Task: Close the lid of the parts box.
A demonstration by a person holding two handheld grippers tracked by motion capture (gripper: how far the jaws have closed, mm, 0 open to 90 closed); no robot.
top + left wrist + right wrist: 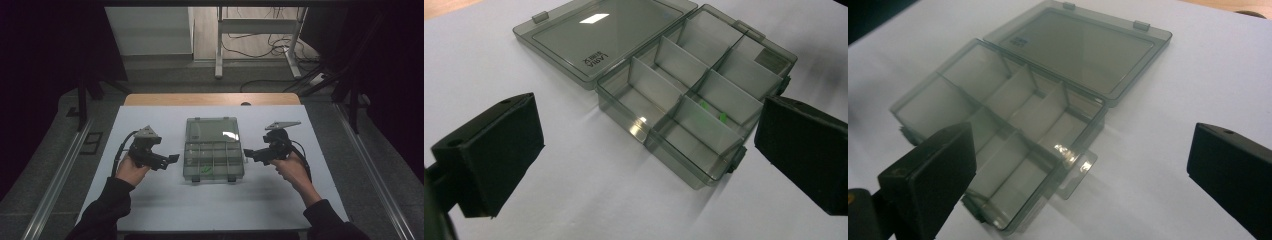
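Observation:
A smoky clear compartment box [213, 161] lies open mid-table, its lid [212, 129] flat on the far side. Two small green bits [704, 106] sit in one near compartment, also visible as green bits [206, 169] from above. My left gripper [171, 159] is held just left of the box, pointing at it; its jaws stand wide apart, left gripper [649, 122] open and holding nothing. My right gripper [248, 153] is just right of the box, also pointing at it. Across the box [1013, 125], the right gripper [1083, 150] is open and holds nothing.
A white sheet [165, 210] covers the wooden table [210, 99]. Behind it are a desk frame [257, 30] and floor cables [260, 47]. Dark curtains flank both sides, and metal rails [55, 185] run along the floor.

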